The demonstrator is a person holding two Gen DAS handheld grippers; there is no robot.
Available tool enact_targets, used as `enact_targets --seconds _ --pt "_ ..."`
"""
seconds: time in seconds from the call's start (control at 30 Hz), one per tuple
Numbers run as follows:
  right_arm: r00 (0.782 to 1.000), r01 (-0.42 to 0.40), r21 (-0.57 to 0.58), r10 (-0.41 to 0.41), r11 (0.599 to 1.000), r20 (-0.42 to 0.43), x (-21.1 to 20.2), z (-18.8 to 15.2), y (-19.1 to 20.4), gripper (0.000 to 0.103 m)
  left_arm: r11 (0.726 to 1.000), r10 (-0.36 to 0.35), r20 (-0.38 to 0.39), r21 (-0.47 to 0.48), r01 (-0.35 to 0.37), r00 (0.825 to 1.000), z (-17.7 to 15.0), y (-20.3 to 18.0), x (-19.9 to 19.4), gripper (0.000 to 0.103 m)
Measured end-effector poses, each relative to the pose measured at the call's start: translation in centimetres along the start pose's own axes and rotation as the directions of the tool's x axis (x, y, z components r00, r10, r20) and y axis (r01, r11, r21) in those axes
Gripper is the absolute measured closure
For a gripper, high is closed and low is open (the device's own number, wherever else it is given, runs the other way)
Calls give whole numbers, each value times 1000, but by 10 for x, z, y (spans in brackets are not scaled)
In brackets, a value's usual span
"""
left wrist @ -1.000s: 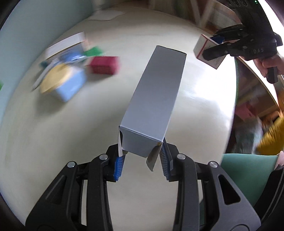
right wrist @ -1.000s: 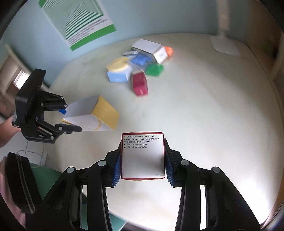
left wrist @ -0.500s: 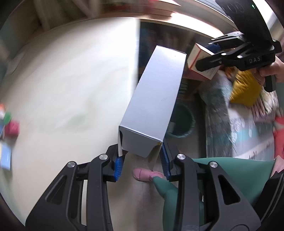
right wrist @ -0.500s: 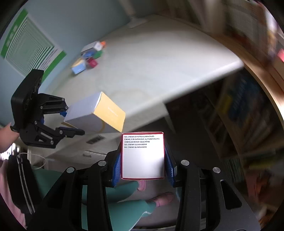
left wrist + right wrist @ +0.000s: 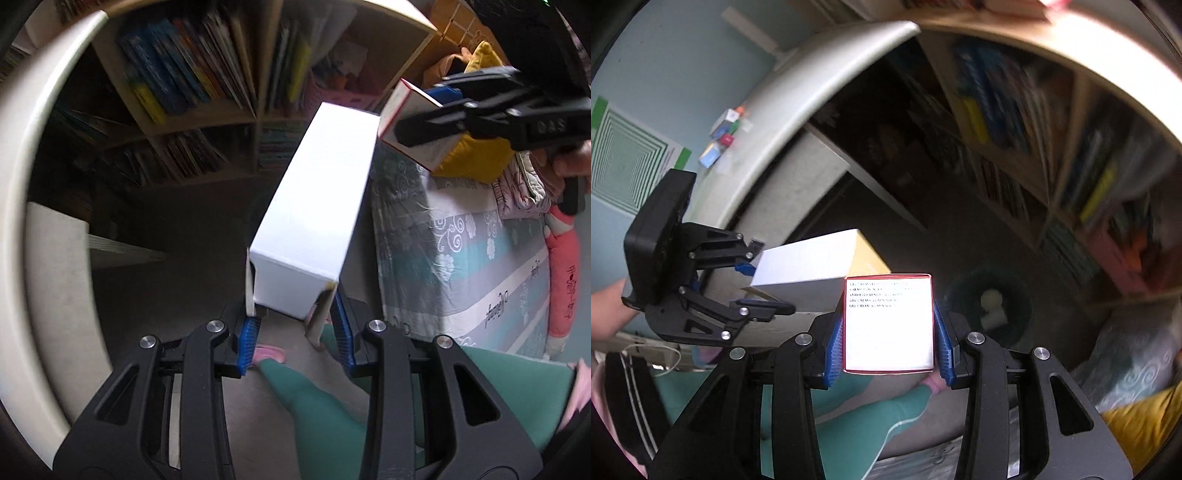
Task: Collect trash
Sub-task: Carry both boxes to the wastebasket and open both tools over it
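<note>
Left tool (image 5: 295,332) clamped on a long white carton (image 5: 314,206); right tool (image 5: 888,349) clamped on a red-edged cream box (image 5: 888,325).

Both point steeply down, off the table (image 5: 798,96), over dark floor. A green bin (image 5: 990,306) sits just beyond the cream box. Remaining trash pile (image 5: 720,140) is on the table, well apart. Bookshelf (image 5: 192,81) behind, bed (image 5: 461,258) to the right.

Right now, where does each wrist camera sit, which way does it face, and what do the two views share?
Left wrist: behind the left hand-held gripper, facing down past its white box at floor, bookshelf and bedding; green legs show.
Right wrist: behind the right hand-held gripper, facing down past its red-edged box at a dark bin on the floor; green leg shows.
Shared: each sees the other gripper and both boxes.
</note>
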State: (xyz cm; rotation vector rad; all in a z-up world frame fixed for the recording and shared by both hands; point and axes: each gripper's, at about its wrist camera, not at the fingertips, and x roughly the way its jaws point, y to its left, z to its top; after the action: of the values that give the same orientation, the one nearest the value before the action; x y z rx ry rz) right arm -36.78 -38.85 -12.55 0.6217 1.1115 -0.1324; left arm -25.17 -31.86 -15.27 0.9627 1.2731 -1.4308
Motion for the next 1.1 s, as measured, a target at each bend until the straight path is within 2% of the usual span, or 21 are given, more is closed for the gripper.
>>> enact_targets --seconds 0.17,0.3,0.33,0.37,0.5,0.57,0.67,0.77,0.9,0.97,1.0,1.03,1.1 --pt "1000 -14 31 15 999 -23 5 -16 -30 62 1000 -3 -44 -6 3 999 12 -9 25 72" --pt "999 -29 68 31 997 -26 12 -18 -51 62 1000 -12 -72 -12 11 997 21 -9 42 79" --pt "999 -34 78 36 996 -22 15 -17 -55 62 1000 -8 -80 -7 8 997 24 -10 50 96" --pt "999 -47 92 49 995 -18 17 -17 -60 62 1000 -29 -85 -12 28 996 28 -10 57 103" --pt "997 -79 153 82 985 -8 34 -20 -83 62 998 -60 -98 -36 56 993 45 -8 79 103" --pt "997 -63 161 69 985 -31 45 -23 -92 62 995 -73 -99 -70 66 992 55 -5 88 103" --pt "996 -77 186 86 980 -38 63 -32 -108 62 997 -61 -86 -49 57 994 66 -5 96 103" --pt "995 -60 212 74 975 -60 89 -39 -122 62 996 -63 -87 -67 58 994 70 0 110 103" --pt "993 -1 263 30 965 -110 144 -50 -142 59 996 -31 -109 -83 22 994 63 9 126 103" --pt "993 5 302 30 953 -111 163 -54 -150 50 996 -9 -119 -88 -1 993 51 14 135 97" --pt "993 15 312 23 950 -119 170 -55 -152 37 996 9 -129 -82 -20 992 47 15 139 81" --pt "991 37 318 6 947 -133 178 -56 -154 28 997 27 -149 -67 -37 988 41 17 147 63" --pt "990 64 318 -22 946 -136 192 -60 -157 24 997 53 -172 -49 -62 984 32 20 160 57"
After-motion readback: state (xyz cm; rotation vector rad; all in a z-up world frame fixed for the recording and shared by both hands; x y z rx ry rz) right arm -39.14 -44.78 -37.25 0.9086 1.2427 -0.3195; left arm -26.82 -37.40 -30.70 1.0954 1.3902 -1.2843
